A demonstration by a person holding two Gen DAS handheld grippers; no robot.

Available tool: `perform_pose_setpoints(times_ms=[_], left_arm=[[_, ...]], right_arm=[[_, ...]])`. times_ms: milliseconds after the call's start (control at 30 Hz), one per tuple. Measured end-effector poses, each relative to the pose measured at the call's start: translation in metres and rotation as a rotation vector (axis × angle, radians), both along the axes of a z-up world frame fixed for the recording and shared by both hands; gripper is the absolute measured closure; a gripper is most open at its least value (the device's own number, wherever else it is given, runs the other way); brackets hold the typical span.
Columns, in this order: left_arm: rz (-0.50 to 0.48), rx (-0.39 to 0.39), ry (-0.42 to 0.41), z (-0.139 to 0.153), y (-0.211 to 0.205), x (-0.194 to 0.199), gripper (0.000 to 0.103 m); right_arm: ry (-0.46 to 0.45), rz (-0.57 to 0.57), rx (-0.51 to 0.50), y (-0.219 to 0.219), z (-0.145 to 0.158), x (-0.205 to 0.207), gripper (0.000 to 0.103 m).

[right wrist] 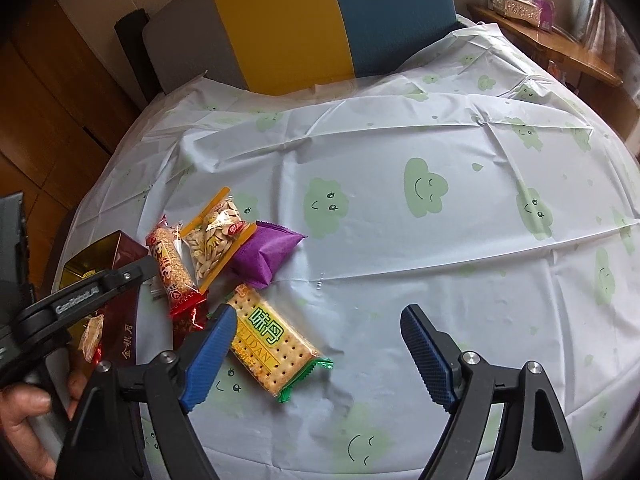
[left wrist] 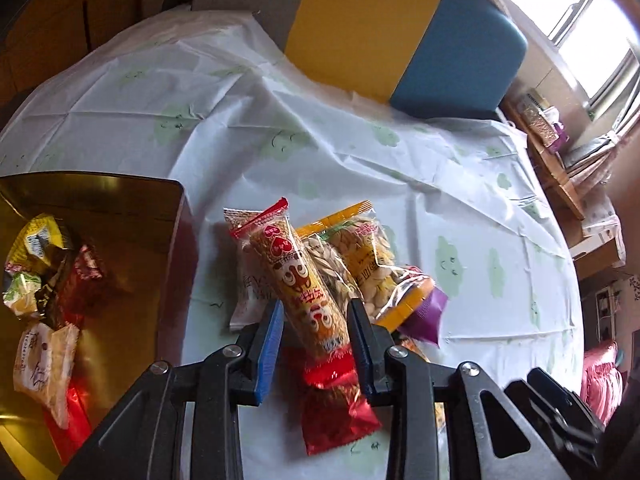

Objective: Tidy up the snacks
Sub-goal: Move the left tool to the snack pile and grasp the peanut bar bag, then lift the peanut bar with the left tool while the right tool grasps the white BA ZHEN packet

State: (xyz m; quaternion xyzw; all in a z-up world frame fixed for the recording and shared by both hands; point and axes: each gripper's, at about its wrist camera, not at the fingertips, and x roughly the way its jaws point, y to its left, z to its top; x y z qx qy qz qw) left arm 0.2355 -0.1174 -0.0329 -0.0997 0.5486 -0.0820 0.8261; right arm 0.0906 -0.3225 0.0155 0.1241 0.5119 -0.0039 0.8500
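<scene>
At 9 o'clock in the left view, the gold box (left wrist: 96, 216) is sitting on the table (left wrist: 168, 92) with a few snacks already inside. Just to its right, the left claw (left wrist: 314, 322) is reaching around the long snack bar (left wrist: 298, 280). Its fingers are sitting on both sides of the bar, but I cannot tell if they are squeezing it yet. The bar is lying on top of the seed bag (left wrist: 360, 256) and a red pack (left wrist: 336, 412). If the claw is grabbing only the crinkly end, the bar could be slipping out or dragging the pile along.

At 7 o'clock in the right view, the cracker pack (right wrist: 272, 340) is lying flat. The right claw (right wrist: 316, 348) is wide open and holding nothing. Its left finger is right beside the crackers and could be bumping them away.
</scene>
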Motion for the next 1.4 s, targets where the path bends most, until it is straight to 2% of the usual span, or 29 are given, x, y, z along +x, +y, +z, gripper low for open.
perform_pose_setpoints(times_ms=[200, 267, 433, 567, 700, 833, 933, 1000, 1100, 1200, 1267, 1400], left_arm=[[0.004, 0.074, 0.007, -0.017, -0.012, 0.013, 0.07], [0.002, 0.059, 0.024, -0.024, -0.013, 0.014, 0.07], [-0.044, 0.067, -0.031, -0.021, -0.017, 0.002, 0.072], [-0.131, 0.068, -0.104, -0.005, -0.018, -0.033, 0.073], [-0.263, 0.09, -0.166, 0.005, -0.022, -0.084, 0.073], [-0.378, 0.097, -0.201, 0.004, -0.024, -0.138, 0.074], [-0.434, 0.149, -0.214, -0.007, -0.023, -0.166, 0.075], [-0.446, 0.161, -0.197, -0.018, -0.016, -0.18, 0.075], [-0.45, 0.21, -0.274, -0.023, -0.01, -0.195, 0.074], [-0.44, 0.219, -0.326, -0.031, -0.008, -0.201, 0.073], [-0.435, 0.188, -0.331, -0.042, -0.004, -0.201, 0.073], [-0.42, 0.147, -0.346, -0.044, 0.003, -0.203, 0.073]], right_arm=[[-0.012, 0.006, 0.016, 0.0, 0.003, 0.0, 0.018], [-0.014, 0.007, 0.015, -0.001, 0.003, 0.001, 0.018], [-0.013, -0.011, 0.011, -0.005, 0.003, 0.001, 0.018], [-0.009, -0.018, 0.002, -0.006, 0.002, 0.001, 0.018], [-0.006, -0.012, -0.011, -0.005, 0.0, 0.002, 0.018], [0.002, -0.01, -0.021, -0.004, -0.005, 0.001, 0.018], [0.011, -0.015, -0.033, -0.004, -0.008, 0.0, 0.018], [0.016, -0.016, -0.032, -0.004, -0.01, 0.0, 0.018], [-0.001, -0.001, -0.006, -0.002, -0.009, -0.001, 0.018], [-0.018, 0.029, 0.058, 0.002, -0.009, -0.002, 0.018], [-0.033, 0.062, 0.098, 0.008, -0.009, -0.003, 0.019], [-0.061, 0.126, 0.114, 0.024, -0.009, -0.006, 0.022]])
